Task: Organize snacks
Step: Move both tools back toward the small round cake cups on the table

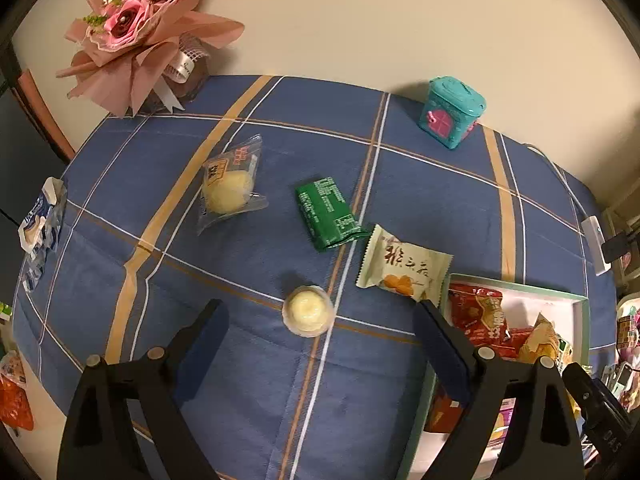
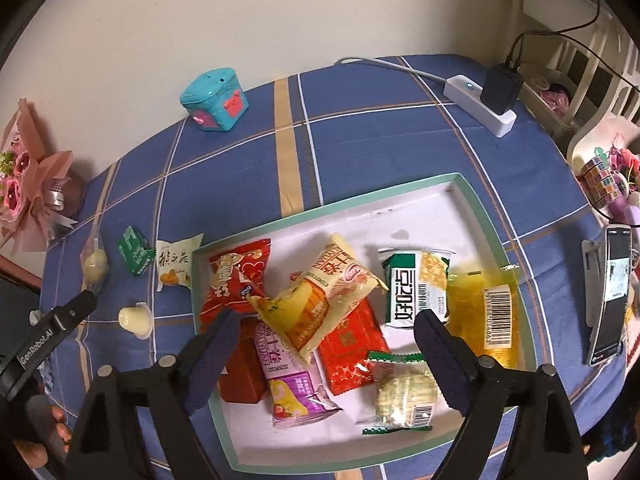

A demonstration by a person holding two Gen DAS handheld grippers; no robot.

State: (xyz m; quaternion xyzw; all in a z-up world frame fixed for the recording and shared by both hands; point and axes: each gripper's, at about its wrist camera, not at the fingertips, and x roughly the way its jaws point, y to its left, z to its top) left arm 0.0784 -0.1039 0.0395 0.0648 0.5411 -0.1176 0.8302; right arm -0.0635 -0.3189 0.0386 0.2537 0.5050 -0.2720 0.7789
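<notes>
Stood midway through sorting the snacks into the shallow box [image 2: 486, 216]: several packets already inside, four items left on the blue checked cloth [image 1: 440, 184].

Left gripper [image 1: 320, 316] hung with jaws wide apart and nothing between the pads, low over the cloth, aimed at the small round pudding cup [image 1: 308, 311]. Right gripper [image 2: 326, 322] also spread wide, empty, hovering above the packets in the box, over the yellow packet [image 2: 320, 300] and the red packets beneath.

Probably the step in hand: fetching the next loose snack with the left tool. Called for lowering the open jaws on either side of the cup, closing gently because the cup looked soft and light, then carrying it right, over the green rim of the box.

About directions, seen from the left wrist: pudding cup round, so no long axis, opening side hard to tell. Green packet [image 1: 326, 214] lay flat, long axis running from upper left to lower right, crimped end toward the box. Pale packet with orange fruit print [image 1: 404, 268] lay just beside the box corner, long axis nearly across the picture, slightly tilted. Clear packet with a round cake [image 1: 232, 188] stayed further left, well apart from the box.
</notes>
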